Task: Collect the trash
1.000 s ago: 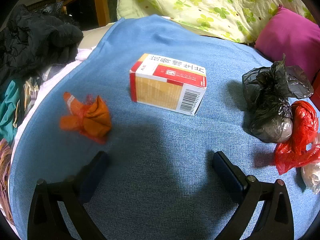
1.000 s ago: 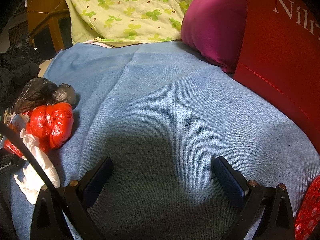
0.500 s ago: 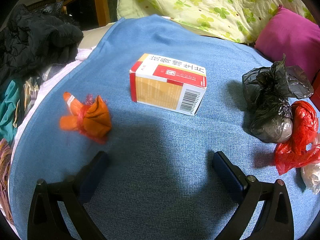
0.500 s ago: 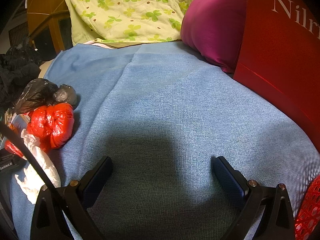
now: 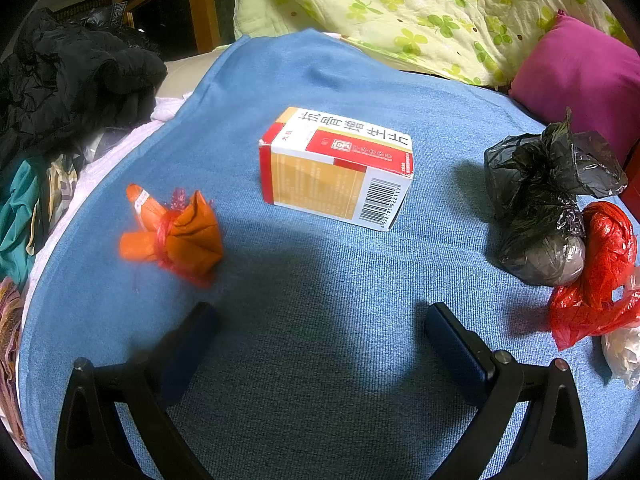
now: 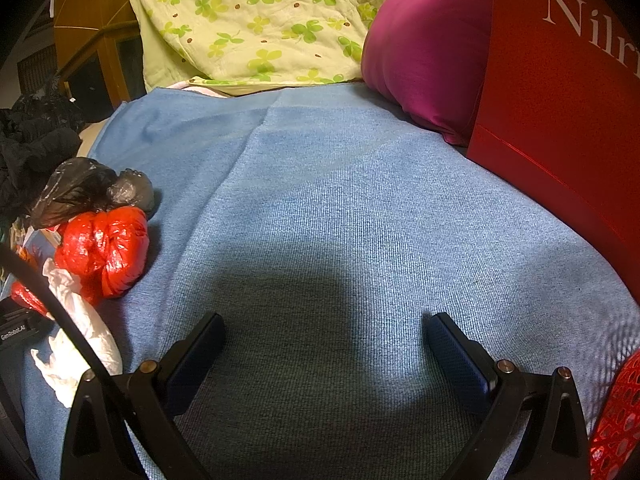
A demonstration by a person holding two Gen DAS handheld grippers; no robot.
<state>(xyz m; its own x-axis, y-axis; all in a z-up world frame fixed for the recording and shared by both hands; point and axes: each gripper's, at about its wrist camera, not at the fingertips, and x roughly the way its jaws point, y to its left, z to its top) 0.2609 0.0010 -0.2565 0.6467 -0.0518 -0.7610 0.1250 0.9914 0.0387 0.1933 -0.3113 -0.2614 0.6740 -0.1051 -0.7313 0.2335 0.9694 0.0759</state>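
In the left wrist view a red, white and yellow medicine box (image 5: 336,168) lies on the blue blanket (image 5: 320,320). An orange wrapper bundle (image 5: 176,232) lies to its left. A black plastic bag (image 5: 544,200), a red plastic bag (image 5: 600,272) and a white crumpled piece (image 5: 624,352) lie at the right. My left gripper (image 5: 320,336) is open and empty, short of the box. In the right wrist view the black bag (image 6: 88,192), red bag (image 6: 104,248) and white crumpled piece (image 6: 76,352) lie at the left. My right gripper (image 6: 326,344) is open and empty over bare blanket (image 6: 360,200).
A red box with white lettering (image 6: 560,100) stands at the right, with a red mesh basket (image 6: 616,420) at the lower right corner. A magenta pillow (image 6: 424,48) and a green clover quilt (image 5: 420,8) lie behind. Dark clothes (image 5: 68,80) are piled at the left edge.
Both grippers have barely moved. The right wrist view has shifted slightly, so the bags sit a little further right in it.
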